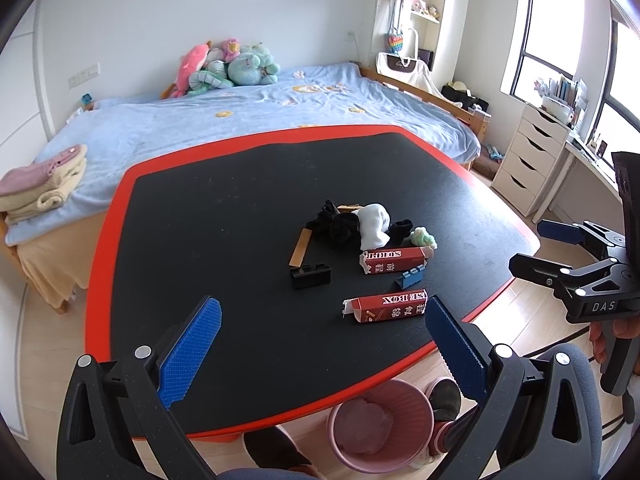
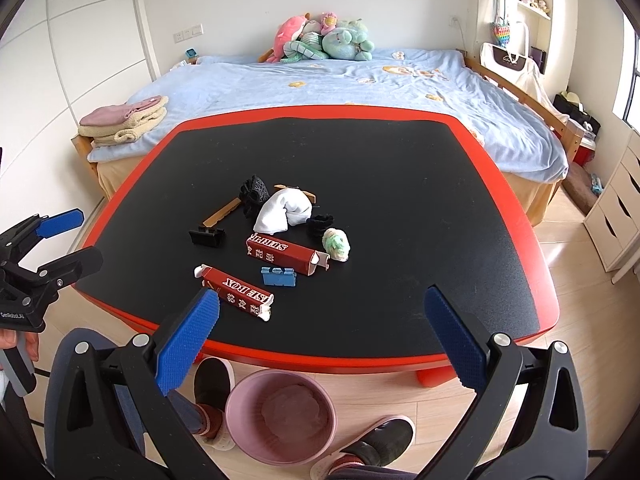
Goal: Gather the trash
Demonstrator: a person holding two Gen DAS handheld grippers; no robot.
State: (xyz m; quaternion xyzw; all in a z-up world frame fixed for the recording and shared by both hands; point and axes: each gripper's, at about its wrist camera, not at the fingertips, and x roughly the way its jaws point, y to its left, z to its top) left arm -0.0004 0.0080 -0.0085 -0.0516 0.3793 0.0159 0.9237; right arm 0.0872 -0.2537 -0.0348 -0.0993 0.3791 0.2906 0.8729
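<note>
Nearest to the person, on the wooden floor between two dark slippers, stands a pink bin with some pale crumpled stuff inside; it sits just under the near edge of the desk, which has a black top and a red border.

The left claw hovers over this near edge with its blue pads wide apart, holding nothing. The right claw hangs at about the same place, also spread open and empty. Each one shows at the side of the other's view.

On the desk, closest to the claws, lies a red box with white letters, flat on its side, with one end flap open. Just beyond it is a small blue clip, and next to that a second red box, also lying down with an open end. To the left of it is a black clip touching a thin wooden stick.

Further back the things make one heap: a white sock, a black sock behind it on the left, another black piece on the right, and a crumpled green and white wad just beside the second box.

Behind the desk is a bed with a light blue cover. Folded towels lie on its left corner and plush toys are piled against the far wall.
</note>
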